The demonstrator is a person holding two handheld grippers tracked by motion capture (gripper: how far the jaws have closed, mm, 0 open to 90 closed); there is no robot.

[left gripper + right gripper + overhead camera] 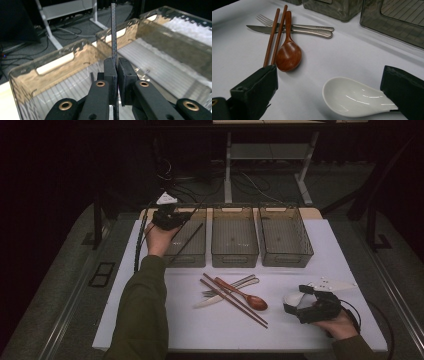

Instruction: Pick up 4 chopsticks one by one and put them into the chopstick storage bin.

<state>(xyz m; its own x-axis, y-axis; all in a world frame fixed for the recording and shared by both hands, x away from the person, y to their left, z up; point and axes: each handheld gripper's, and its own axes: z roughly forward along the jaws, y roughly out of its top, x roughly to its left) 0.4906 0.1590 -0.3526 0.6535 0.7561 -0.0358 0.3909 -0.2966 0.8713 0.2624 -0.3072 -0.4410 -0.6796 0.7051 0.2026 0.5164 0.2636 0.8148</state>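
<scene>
My left gripper (172, 217) hangs over the left clear bin (187, 258), with its jaws shut on a thin dark chopstick (114, 37) that stands upright between the pads. In the high view a dark stick (187, 242) slants across that bin; I cannot tell if it is the held one. My right gripper (330, 75) rests low on the white table at the front right, jaws wide open. A white ceramic spoon (354, 97) lies between them, its handle end by the right jaw. The spoon's bowl (294, 297) sticks out to the left of the right gripper (299, 304).
Beside the left bin stand a middle bin (234, 259) and a right bin (287, 259) along the table's far edge. A wooden spoon (252, 300), brown chopsticks (232, 301), a fork (294, 25) and a knife (287, 30) lie crossed mid-table.
</scene>
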